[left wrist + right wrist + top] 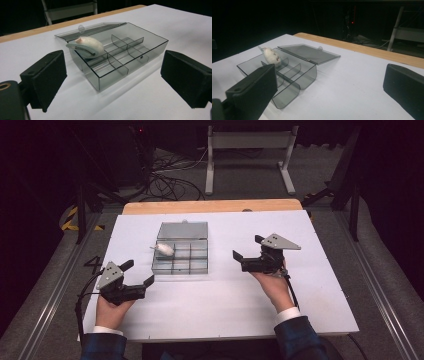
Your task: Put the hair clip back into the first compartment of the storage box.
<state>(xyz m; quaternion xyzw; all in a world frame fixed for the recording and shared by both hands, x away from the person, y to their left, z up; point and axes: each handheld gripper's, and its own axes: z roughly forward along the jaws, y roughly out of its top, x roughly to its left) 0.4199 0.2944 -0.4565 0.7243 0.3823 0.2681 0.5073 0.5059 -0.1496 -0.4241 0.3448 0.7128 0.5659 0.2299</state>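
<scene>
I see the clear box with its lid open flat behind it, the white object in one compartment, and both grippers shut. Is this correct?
One thing is wrong: the grippers are not shut. Both the left gripper and the right gripper stand open, jaws wide apart and holding nothing, as each gripper view shows. The clear box does have its lid open flat behind it, and the white object sits in one compartment.

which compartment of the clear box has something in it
The far-left corner compartment of the clear box, next to the open lid. A white rounded object sits there, sticking above the rim; the other compartments look empty.
</scene>
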